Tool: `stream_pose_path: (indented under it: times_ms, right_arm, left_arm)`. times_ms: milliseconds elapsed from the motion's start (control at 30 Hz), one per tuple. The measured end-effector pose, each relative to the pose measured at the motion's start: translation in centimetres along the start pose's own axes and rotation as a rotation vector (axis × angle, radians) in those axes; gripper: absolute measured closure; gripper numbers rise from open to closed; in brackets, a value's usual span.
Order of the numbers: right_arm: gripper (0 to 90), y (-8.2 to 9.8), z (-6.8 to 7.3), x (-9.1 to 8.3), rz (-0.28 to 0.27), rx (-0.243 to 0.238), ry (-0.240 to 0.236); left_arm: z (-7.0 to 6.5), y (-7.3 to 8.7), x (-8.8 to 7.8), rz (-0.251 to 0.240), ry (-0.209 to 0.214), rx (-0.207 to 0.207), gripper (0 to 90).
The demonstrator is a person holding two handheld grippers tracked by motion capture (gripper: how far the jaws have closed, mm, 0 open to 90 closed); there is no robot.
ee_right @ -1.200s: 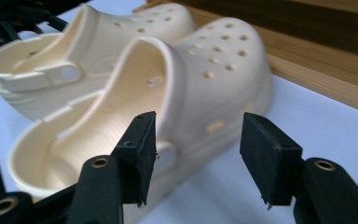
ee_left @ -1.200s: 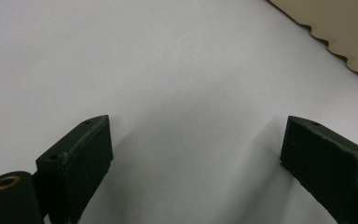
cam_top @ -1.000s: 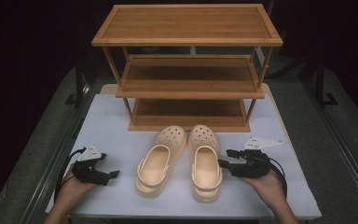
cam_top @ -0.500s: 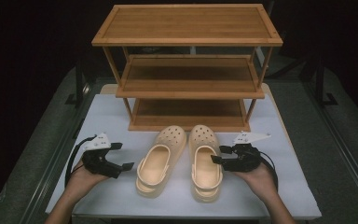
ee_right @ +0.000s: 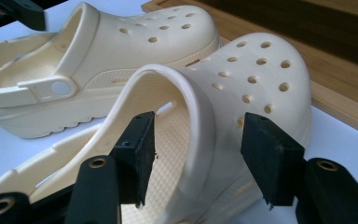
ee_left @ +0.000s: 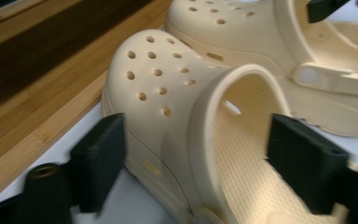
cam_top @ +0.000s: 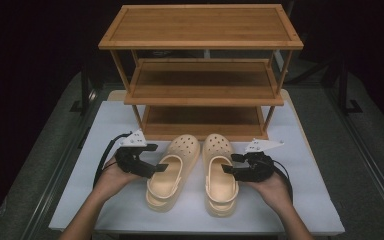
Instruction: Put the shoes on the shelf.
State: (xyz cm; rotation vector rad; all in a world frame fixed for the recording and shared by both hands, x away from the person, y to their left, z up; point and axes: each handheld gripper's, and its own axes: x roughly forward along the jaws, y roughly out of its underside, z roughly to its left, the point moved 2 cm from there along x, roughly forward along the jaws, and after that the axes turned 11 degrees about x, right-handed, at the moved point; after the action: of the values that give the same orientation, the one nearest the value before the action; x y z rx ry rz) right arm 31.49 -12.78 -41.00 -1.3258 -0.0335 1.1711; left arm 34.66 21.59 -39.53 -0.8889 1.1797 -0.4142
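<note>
Two cream clogs stand side by side on the white table, toes toward a wooden shoe rack (cam_top: 202,95). My left gripper (cam_top: 159,157) (ee_left: 203,163) straddles the outer side wall of the left clog (cam_top: 172,170) (ee_left: 168,93). One jaw is outside the wall and one inside the opening. Its jaws have just been closing, but the pads stand off the wall. My right gripper (cam_top: 231,163) (ee_right: 205,154) straddles the outer wall of the right clog (cam_top: 219,172) (ee_right: 242,79) the same way, open, with gaps at both pads.
The three-tier rack has bare shelves, and its bottom shelf (cam_top: 202,117) lies just beyond the clogs' toes. The white tabletop (cam_top: 300,200) reaches to grey floor on both sides. Both forearms come in from the bottom edge.
My left hand has moved right and forward from the table's left part to the left clog, and its jaws have narrowed. My right hand has edged in onto the right clog's wall.
</note>
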Motion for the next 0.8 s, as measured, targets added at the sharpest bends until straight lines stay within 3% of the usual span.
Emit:
stream_pose_path:
  times_ms: [133, 300, 400, 567, 733, 800]
  right_arm:
    - [44.1, 0.2, -0.45, 0.13, 0.003, 0.013, 0.01]
    - [45.5, 0.48, -1.02, 0.52, 0.014, 0.025, 0.022]
    - [46.7, 0.48, -0.95, 0.54, 0.015, 0.023, 0.027]
    - [51.8, 0.5, -0.84, 0.42, 0.015, 0.019, 0.034]
    - [67.1, 0.45, -0.79, -0.15, -0.007, -0.008, 0.084]
    - [69.0, 0.45, -1.05, -0.33, -0.017, 0.006, 0.076]
  left_arm:
    - [0.1, 0.23, 0.94, 0.031, -0.011, 0.014, 35.4]
    - [0.05, 0.36, 1.01, 0.042, -0.004, 0.019, 55.2]
    - [-0.11, 0.34, 0.97, 0.053, -0.014, 0.025, 61.1]
    - [-0.19, 0.32, 0.96, 0.059, -0.026, 0.017, 64.6]
    - [-0.21, 0.31, 0.88, 0.066, -0.035, 0.012, 66.0]
    - [-0.18, 0.33, 0.85, 0.066, -0.036, 0.008, 66.4]
